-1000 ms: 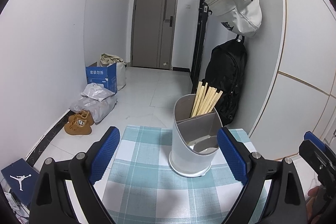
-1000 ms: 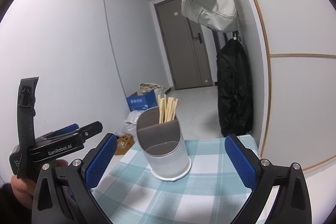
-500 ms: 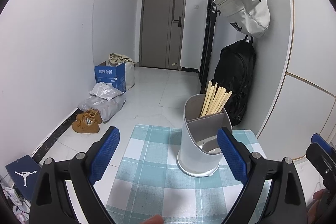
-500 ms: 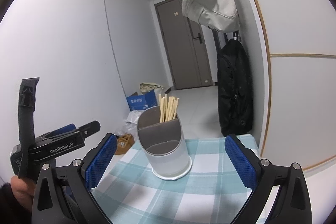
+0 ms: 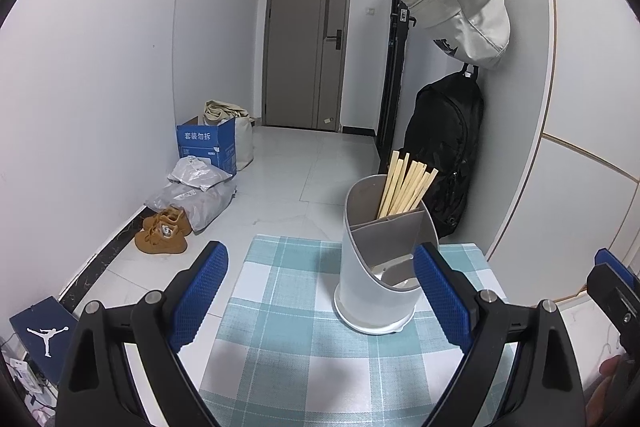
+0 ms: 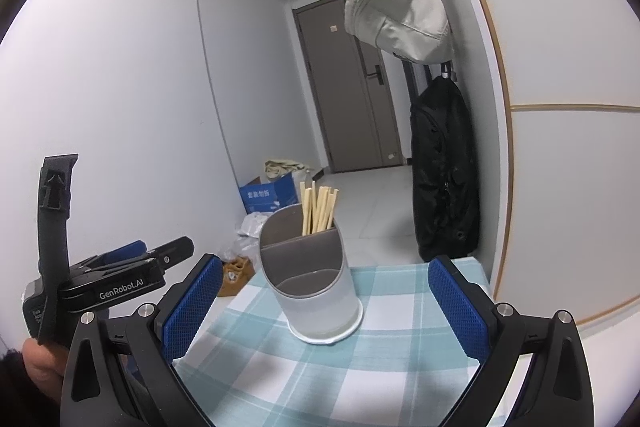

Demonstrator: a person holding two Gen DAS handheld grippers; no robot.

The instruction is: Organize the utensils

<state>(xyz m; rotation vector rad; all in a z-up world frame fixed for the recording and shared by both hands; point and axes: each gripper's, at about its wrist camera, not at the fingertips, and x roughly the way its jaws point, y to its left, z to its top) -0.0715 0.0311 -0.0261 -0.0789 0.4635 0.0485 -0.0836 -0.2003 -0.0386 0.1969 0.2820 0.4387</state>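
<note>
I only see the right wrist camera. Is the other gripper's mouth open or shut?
Observer: Open. The left wrist view shows the left gripper spread wide, with nothing between its pads.
Operator: Are there chopsticks hiding low in the front part of the pot?
Observer: No. The left view looks down into the utensil holder, and no chopsticks stand in its front compartment.
Operator: What's on the floor way over on the left?
Observer: A dark blue shoebox with a white jumping figure on its lid.
</note>
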